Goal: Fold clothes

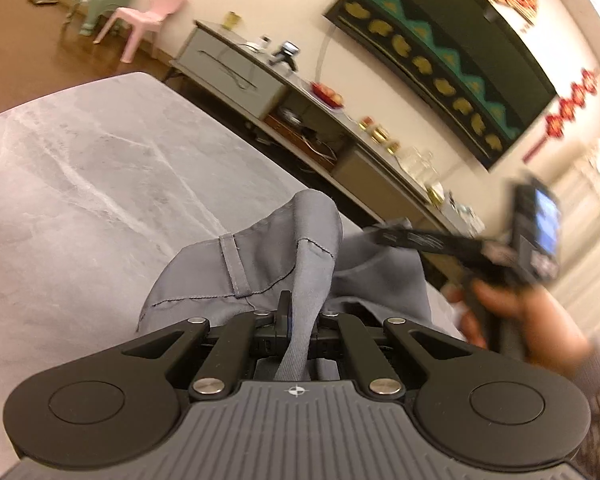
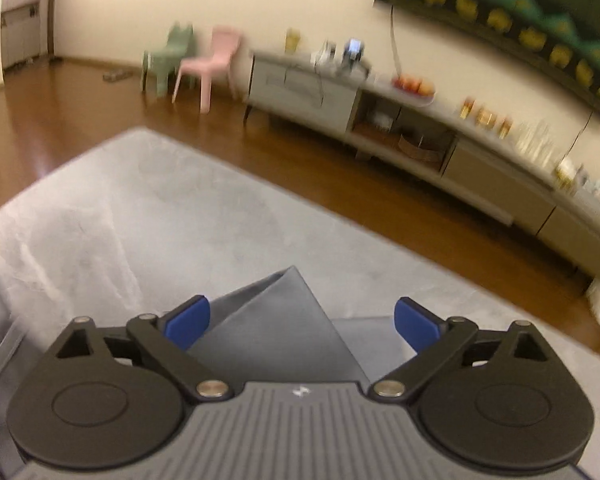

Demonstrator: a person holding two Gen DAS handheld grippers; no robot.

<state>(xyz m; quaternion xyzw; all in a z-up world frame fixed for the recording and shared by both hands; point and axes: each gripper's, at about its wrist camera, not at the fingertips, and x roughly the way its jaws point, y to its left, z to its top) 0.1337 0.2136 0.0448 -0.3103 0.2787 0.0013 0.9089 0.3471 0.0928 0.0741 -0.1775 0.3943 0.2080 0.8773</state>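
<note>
A grey garment (image 1: 260, 256) with a stitched belt loop is bunched on the grey marble-look table (image 1: 80, 160). My left gripper (image 1: 300, 320) is shut on a fold of the grey garment and holds it raised. My right gripper (image 1: 416, 238) shows blurred to the right in the left wrist view, held by a hand (image 1: 520, 320), its tips over the garment. In the right wrist view my right gripper (image 2: 300, 320) is open, blue pads (image 2: 188, 320) wide apart, with a pointed corner of the garment (image 2: 280, 320) between and below them.
A long low sideboard (image 2: 420, 132) with jars, fruit and glassware stands along the wall past the table's far edge. A pink chair (image 2: 208, 64) and a green chair (image 2: 168, 56) stand on the wooden floor (image 2: 60, 120). A dark wall hanging (image 1: 440, 52) is above.
</note>
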